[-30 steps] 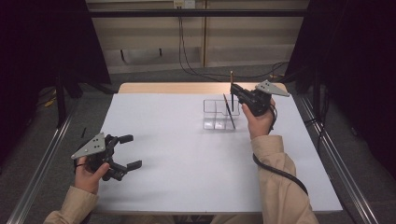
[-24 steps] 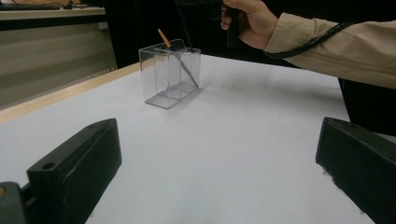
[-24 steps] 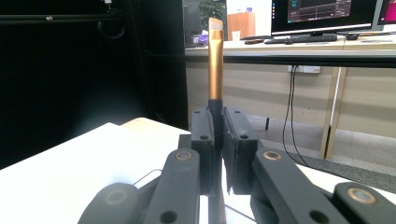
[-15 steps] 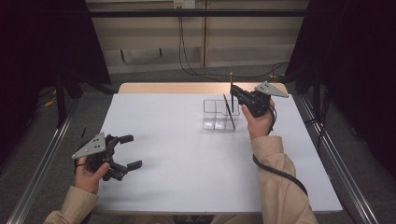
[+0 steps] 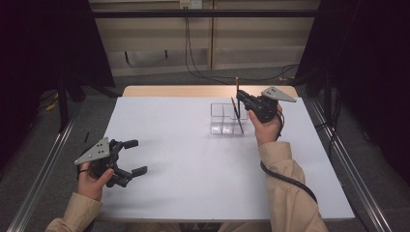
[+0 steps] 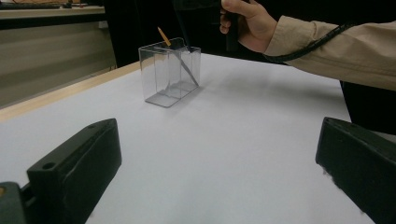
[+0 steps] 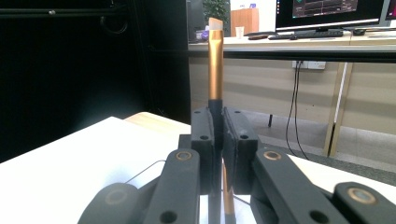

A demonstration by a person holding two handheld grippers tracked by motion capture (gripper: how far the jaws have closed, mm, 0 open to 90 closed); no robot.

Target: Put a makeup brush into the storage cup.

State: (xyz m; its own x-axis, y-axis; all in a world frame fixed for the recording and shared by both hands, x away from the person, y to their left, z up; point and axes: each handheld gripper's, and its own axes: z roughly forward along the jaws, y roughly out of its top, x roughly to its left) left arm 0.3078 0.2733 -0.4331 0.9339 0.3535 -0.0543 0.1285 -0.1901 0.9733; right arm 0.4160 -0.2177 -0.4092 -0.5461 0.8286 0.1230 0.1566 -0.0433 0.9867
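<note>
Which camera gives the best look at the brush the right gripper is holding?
The right gripper view: the brush stands upright, close, clamped between the right gripper jaws, tip clear. The high view shows it as a thin stick above the clear organizer. The left gripper view hardly resolves it.

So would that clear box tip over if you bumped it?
Probably. The clear box looks thin-walled, so likely light, and stands taller than deep. It sits on a smooth white table, so it might slide first. The leaning stick inside could pull it over.
</note>
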